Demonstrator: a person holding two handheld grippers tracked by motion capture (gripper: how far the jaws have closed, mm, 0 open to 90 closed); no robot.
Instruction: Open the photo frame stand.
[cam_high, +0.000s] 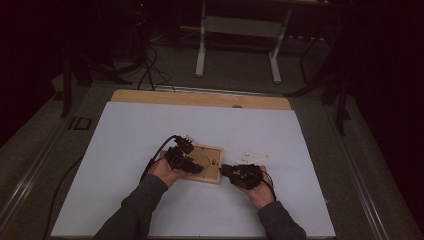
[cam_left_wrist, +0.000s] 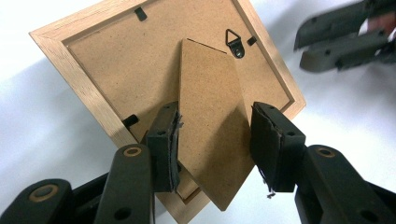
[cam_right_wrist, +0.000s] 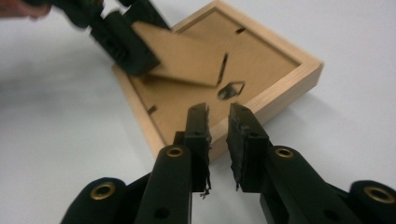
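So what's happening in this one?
A person works at a white table with a gripper in each hand. A wooden picture frame lies face down, its back up. The left gripper straddles the frame's cardboard stand flap, which is lifted off the backing; whether its fingers press on it is unclear. The right gripper sits at the frame's edge, slightly open, holding nothing.

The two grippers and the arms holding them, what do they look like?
Both the left gripper and right gripper are black, with two flat jaws carrying worn, frayed dark pads and brass-coloured rivets. Black cables trail from them. The person wears dark grey long sleeves.
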